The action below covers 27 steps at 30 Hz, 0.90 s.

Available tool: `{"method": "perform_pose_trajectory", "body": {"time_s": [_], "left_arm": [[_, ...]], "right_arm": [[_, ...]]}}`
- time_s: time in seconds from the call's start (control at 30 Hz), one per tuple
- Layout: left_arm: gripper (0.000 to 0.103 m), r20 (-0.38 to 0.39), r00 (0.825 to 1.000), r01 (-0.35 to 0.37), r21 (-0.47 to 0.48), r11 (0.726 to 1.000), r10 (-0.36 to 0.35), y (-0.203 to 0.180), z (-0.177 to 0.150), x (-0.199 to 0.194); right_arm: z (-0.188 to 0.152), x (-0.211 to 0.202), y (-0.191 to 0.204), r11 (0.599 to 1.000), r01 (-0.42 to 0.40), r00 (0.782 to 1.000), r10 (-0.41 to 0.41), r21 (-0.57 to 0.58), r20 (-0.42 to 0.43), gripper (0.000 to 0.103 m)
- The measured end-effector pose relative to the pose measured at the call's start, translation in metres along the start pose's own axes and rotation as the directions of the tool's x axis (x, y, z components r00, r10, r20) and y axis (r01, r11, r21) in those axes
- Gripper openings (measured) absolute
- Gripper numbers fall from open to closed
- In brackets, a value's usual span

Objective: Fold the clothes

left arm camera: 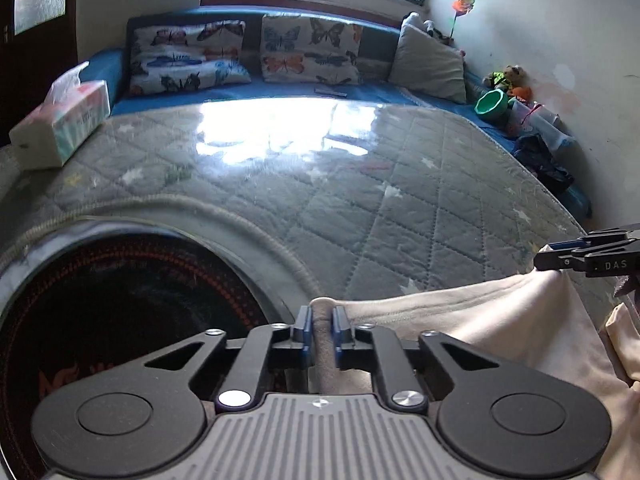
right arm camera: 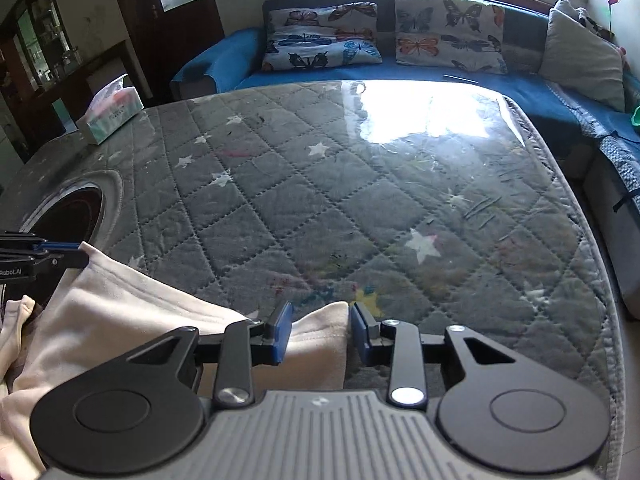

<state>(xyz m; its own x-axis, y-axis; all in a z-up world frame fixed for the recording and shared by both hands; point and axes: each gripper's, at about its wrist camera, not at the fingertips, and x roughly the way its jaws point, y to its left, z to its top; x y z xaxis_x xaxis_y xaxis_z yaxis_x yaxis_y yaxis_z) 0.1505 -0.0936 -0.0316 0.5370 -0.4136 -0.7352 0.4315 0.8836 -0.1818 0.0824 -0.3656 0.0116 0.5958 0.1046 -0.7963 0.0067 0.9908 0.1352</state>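
A cream garment (left arm camera: pixel 480 320) hangs stretched between my two grippers above the near edge of a grey quilted table cover (left arm camera: pixel 320 200). My left gripper (left arm camera: pixel 322 332) is shut on one corner of the garment, the cloth pinched between its blue pads. My right gripper (right arm camera: pixel 320 334) has its jaws a little apart, with the garment's other corner (right arm camera: pixel 316 340) lying between them; in the left wrist view the right gripper (left arm camera: pixel 560 260) holds the cloth up at the far right. The garment (right arm camera: pixel 120 312) sags toward the left gripper (right arm camera: pixel 60 252).
A round dark opening (left arm camera: pixel 120 320) is cut in the cover at the left. A tissue box (left arm camera: pixel 60 120) stands at the far left. A blue sofa (left arm camera: pixel 280 92) with butterfly cushions (left arm camera: pixel 312 48) runs behind. A green bowl (left arm camera: pixel 491 104) and toys lie at the right wall.
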Motion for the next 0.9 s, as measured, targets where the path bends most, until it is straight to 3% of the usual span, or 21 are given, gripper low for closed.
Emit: {"method": "perform_pose_trajectory", "body": {"time_s": [0.17, 0.2, 0.23, 0.33, 0.53, 0.63, 0.77, 0.9], "left_arm": [[0.007, 0.026, 1.0, -0.002, 0.009, 1.0, 0.002, 0.002, 0.002, -0.001], [0.007, 0.029, 1.0, -0.004, 0.008, 1.0, 0.004, 0.003, 0.003, -0.001], [0.006, 0.033, 0.999, -0.006, 0.007, 1.0, 0.006, 0.003, 0.004, -0.002], [0.006, 0.061, 0.998, -0.009, -0.008, 1.0, 0.01, 0.008, 0.009, -0.005], [0.006, 0.105, 0.993, -0.051, -0.032, 0.998, 0.054, 0.019, 0.024, -0.003], [0.006, 0.124, 0.989, -0.074, -0.044, 0.996, 0.079, 0.024, 0.032, 0.0], [0.006, 0.09, 0.991, -0.096, -0.048, 0.994, 0.1, 0.028, 0.039, 0.017], [0.008, 0.063, 0.991, -0.115, -0.052, 0.992, 0.118, 0.032, 0.038, 0.027]], "right_arm": [[-0.001, -0.002, -0.001, 0.999, -0.03, 1.0, 0.03, 0.015, -0.01, 0.034], [-0.002, -0.002, 0.001, 1.0, -0.025, 1.0, 0.025, 0.007, -0.009, 0.031], [-0.002, -0.003, 0.003, 1.0, -0.022, 1.0, 0.022, -0.001, -0.007, 0.017], [0.002, -0.003, 0.009, 1.0, -0.009, 1.0, 0.009, -0.029, 0.021, 0.01], [0.021, -0.002, 0.023, 0.996, 0.053, 0.989, -0.044, -0.066, 0.139, 0.01], [0.031, 0.013, 0.024, 0.997, 0.065, 0.988, -0.057, -0.052, 0.143, 0.011], [0.039, 0.029, 0.026, 0.994, 0.093, 0.988, -0.084, -0.061, 0.132, 0.018], [0.039, 0.024, 0.036, 0.992, 0.077, 0.987, -0.062, -0.096, 0.148, 0.021]]}}
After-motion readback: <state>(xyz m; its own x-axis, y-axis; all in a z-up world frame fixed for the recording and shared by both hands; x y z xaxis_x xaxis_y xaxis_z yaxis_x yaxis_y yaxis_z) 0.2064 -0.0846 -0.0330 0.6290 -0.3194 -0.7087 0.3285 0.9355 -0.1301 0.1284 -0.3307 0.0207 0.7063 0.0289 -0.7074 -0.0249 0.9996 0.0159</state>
